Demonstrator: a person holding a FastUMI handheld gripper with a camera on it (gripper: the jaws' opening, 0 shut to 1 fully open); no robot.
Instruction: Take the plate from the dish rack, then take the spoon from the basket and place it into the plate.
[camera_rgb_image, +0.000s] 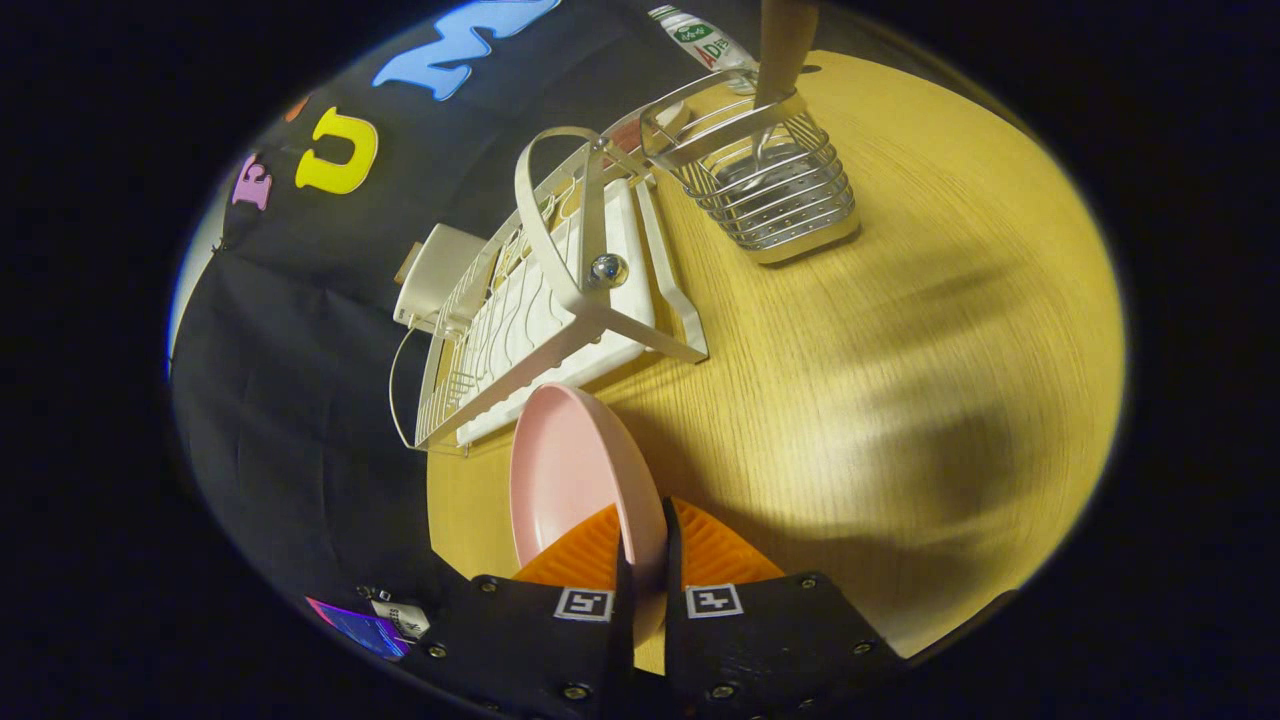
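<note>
My gripper (645, 545) is shut on the rim of a pink plate (570, 470), one finger on each face, and holds it on edge above the wooden table (900, 350). Just beyond the plate lies the white wire dish rack (540, 300), with nothing standing in its slots. Farther on, right of the rack, stands a wire basket (770, 180). A spoon (780, 50) with a light handle sticks up out of it.
A plastic bottle (700, 35) lies behind the basket. A white box with a cable (440, 270) sits beside the rack against the black cloth wall. Bare wooden tabletop stretches right of the rack and the plate.
</note>
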